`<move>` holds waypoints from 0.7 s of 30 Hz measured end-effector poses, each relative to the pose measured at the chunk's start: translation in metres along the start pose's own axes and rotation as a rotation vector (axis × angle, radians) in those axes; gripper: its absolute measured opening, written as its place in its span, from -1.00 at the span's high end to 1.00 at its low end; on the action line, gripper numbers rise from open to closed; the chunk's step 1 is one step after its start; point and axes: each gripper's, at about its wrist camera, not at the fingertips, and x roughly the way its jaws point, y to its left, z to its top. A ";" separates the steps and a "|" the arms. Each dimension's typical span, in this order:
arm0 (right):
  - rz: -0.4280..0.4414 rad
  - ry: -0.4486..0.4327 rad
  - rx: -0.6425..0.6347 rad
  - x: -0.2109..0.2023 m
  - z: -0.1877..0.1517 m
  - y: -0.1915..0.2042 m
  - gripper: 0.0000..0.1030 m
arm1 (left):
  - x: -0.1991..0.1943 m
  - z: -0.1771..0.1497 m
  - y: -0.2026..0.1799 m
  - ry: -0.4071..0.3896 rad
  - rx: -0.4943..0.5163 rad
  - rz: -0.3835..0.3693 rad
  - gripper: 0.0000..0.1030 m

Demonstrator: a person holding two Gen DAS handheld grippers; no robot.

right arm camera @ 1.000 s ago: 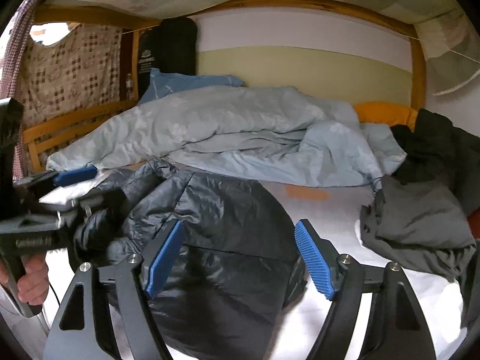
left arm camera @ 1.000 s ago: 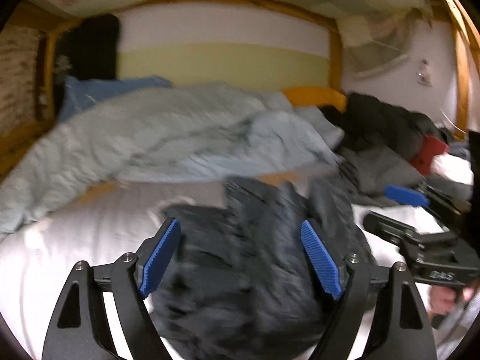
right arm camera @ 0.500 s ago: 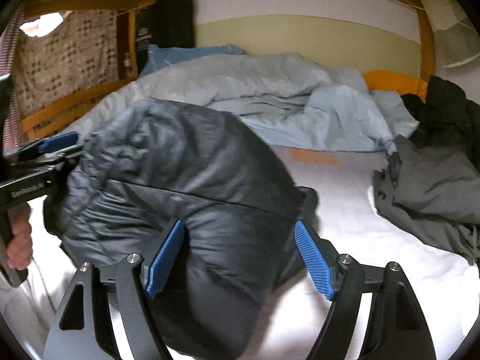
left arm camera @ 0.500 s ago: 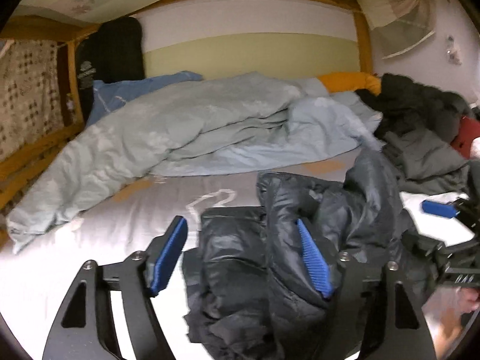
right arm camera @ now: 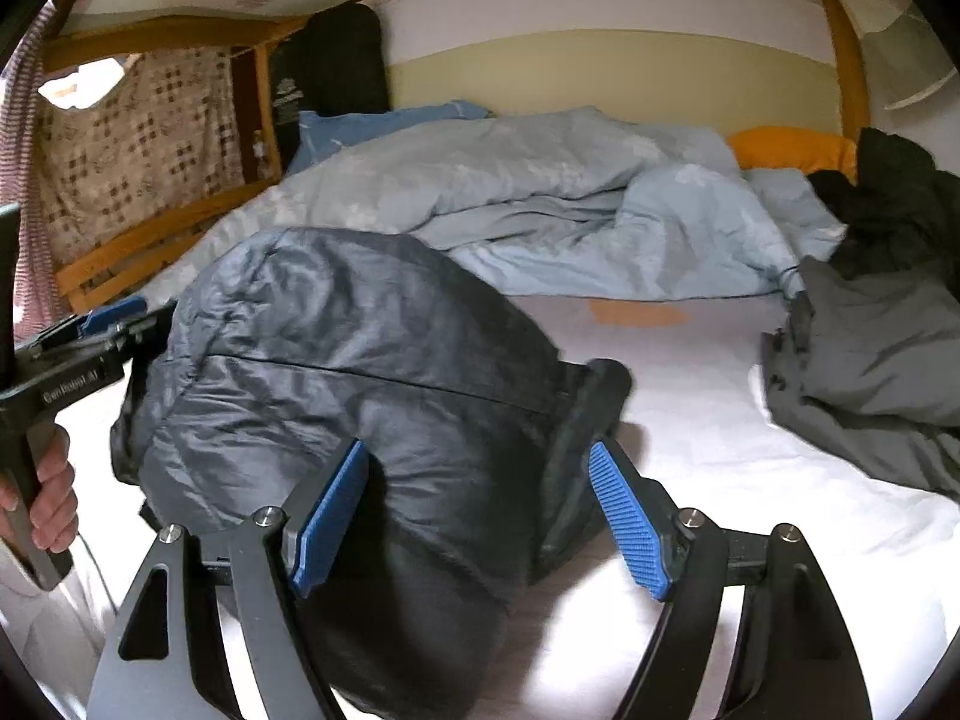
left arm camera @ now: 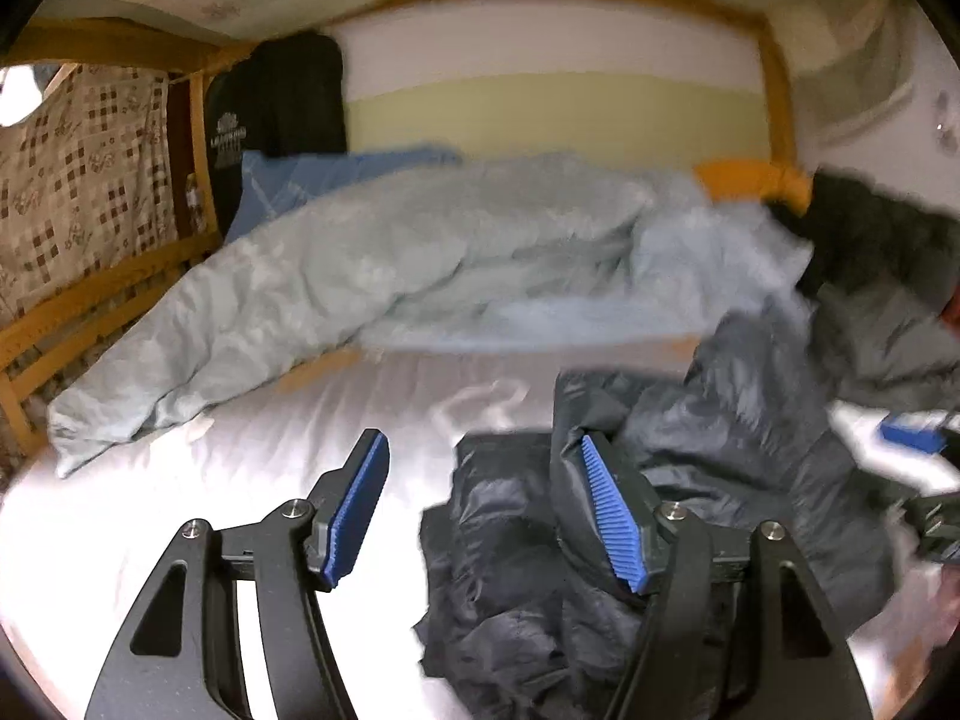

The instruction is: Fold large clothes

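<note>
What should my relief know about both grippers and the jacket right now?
Left gripper: jaws wide open; the jacket is bunched round its right finger, nothing clamped.
Right gripper: open too, jacket bulging up between its fingers, not gripped.
Jacket: dark puffer, heaped on the white sheet at the near edge of the bed, rumpled and humped.
Done: no neat fold visible.
Left: spread it flat, fold sleeves in, fold the body. A grey garment lies unfolded to the right, a duvet behind.

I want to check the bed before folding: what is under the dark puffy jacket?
The dark puffy jacket lies on the white sheet, which shows all around it. Whatever lies directly beneath the jacket is covered; I cannot tell if anything else is there.
</note>
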 end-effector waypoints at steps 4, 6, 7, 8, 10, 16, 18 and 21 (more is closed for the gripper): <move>0.064 0.016 0.010 0.007 0.000 0.010 -0.52 | -0.036 0.008 -0.007 -0.199 -0.017 -0.057 -0.38; 0.082 0.021 0.004 0.013 0.001 0.017 -0.52 | -0.044 0.012 -0.012 -0.218 -0.020 -0.135 -0.38; 0.086 0.020 0.005 0.015 0.002 0.019 -0.52 | -0.043 0.014 -0.015 -0.214 -0.021 -0.143 -0.38; 0.091 0.021 0.007 0.017 0.002 0.022 -0.53 | -0.042 0.015 -0.017 -0.207 -0.021 -0.152 -0.38; 0.103 0.024 0.014 0.020 0.002 0.024 -0.56 | -0.036 0.015 -0.022 -0.183 -0.015 -0.179 -0.30; 0.192 0.058 -0.028 0.024 0.000 0.028 -0.63 | -0.019 0.008 -0.032 -0.080 -0.020 -0.305 0.39; 0.193 0.057 -0.018 0.024 0.001 0.029 -0.62 | -0.025 0.007 -0.037 -0.103 -0.014 -0.336 0.42; 0.187 0.055 -0.032 0.025 0.004 0.031 -0.62 | -0.037 0.005 -0.048 -0.139 0.052 -0.358 0.43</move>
